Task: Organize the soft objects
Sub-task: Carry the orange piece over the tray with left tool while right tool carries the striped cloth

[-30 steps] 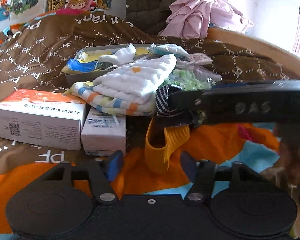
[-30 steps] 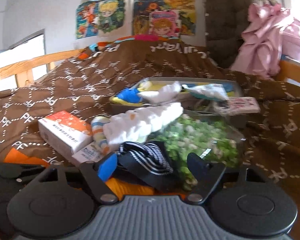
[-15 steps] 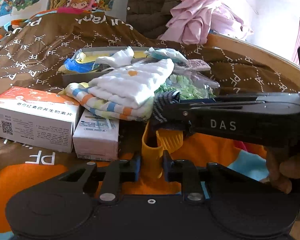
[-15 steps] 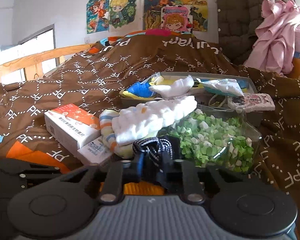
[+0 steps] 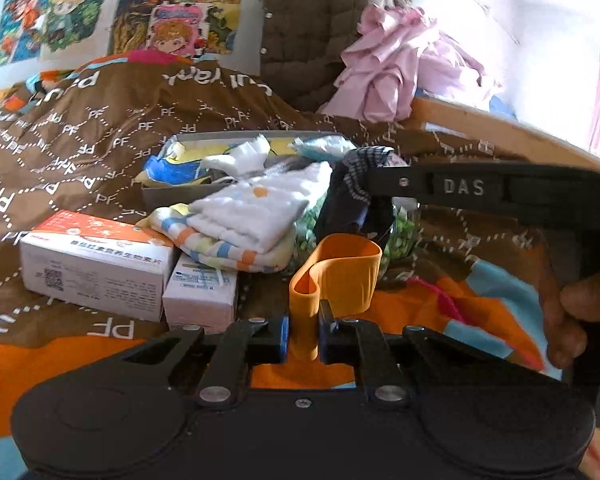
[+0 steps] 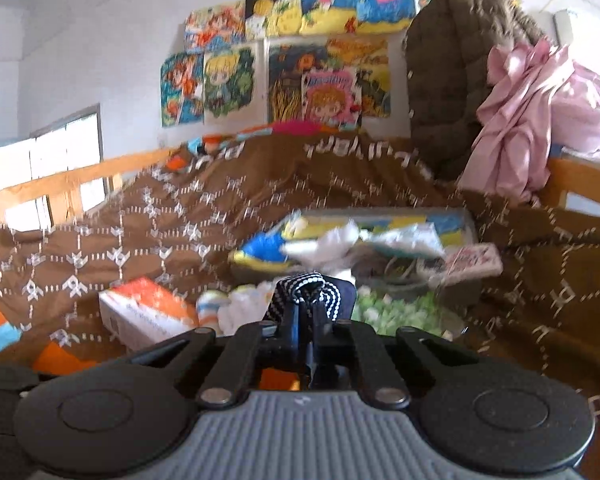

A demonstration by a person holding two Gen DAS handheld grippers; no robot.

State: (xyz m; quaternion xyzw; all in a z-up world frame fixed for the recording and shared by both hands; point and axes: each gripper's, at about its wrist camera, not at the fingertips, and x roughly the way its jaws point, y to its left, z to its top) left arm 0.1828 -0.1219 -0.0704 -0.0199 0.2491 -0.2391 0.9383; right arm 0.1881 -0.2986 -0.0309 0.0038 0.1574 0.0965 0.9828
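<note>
Both hand-held grippers clenched on one sock.

Left hand-held gripper, lower centre, grips the orange sock cuff; right hand-held gripper, reaching in horizontally from frame right, clamps the navy striped fabric end above the bed.

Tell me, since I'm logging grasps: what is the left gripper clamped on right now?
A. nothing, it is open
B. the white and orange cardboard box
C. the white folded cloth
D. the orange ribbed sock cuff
D: in the left wrist view the left gripper has its fingers closed on the orange ribbed sock cuff.
</note>
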